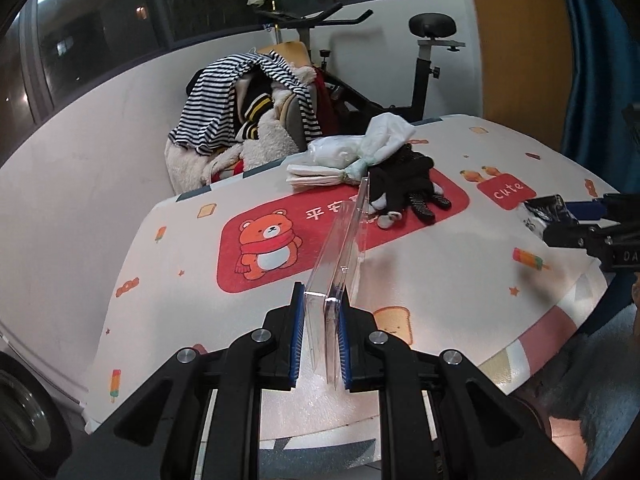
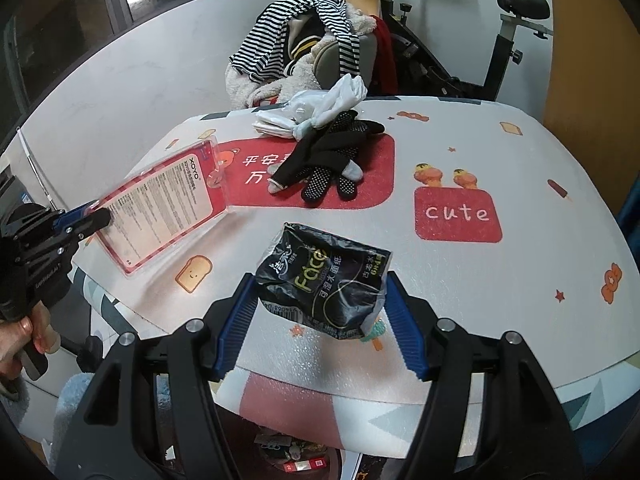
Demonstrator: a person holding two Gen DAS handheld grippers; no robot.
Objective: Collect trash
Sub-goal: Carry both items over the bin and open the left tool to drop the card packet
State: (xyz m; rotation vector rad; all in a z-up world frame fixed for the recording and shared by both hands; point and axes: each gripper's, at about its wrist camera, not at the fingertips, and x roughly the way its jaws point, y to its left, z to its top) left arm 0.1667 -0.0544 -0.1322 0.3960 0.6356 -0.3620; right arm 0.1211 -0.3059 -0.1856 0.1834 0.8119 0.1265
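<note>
Between the blue pads of the right gripper sat a crumpled black tissue wrapper, low over the near part of the table. Its jaws stood wide, and both pads appeared to meet the wrapper's creased sides, though whether they truly pressed it was hard to judge. Yellow "Face" lettering and white characters showed on the glossy film; its lower corner was torn and pale, and the small print was unreadable.

At about nine o'clock from the wrapper, the left gripper pinched a clear plastic blister pack by one edge – jaws nearly together on it. A red-bordered card with dense text lay inside, only the name "XOYO" legible. In the left wrist view the pack appeared edge-on, a thin transparent slab running away from the pads, its printed face hidden. The right gripper and wrapper were cut off at that view's three o'clock edge.

At twelve o'clock from the wrapper lay dotted black gloves on the cloth's red panel, with white plastic bags just beyond – touching them. Past the table's far rim, a heap of striped clothes covered a chair, and an exercise bike stood partly out of frame. A person's hand showed only in part at the left edge.
</note>
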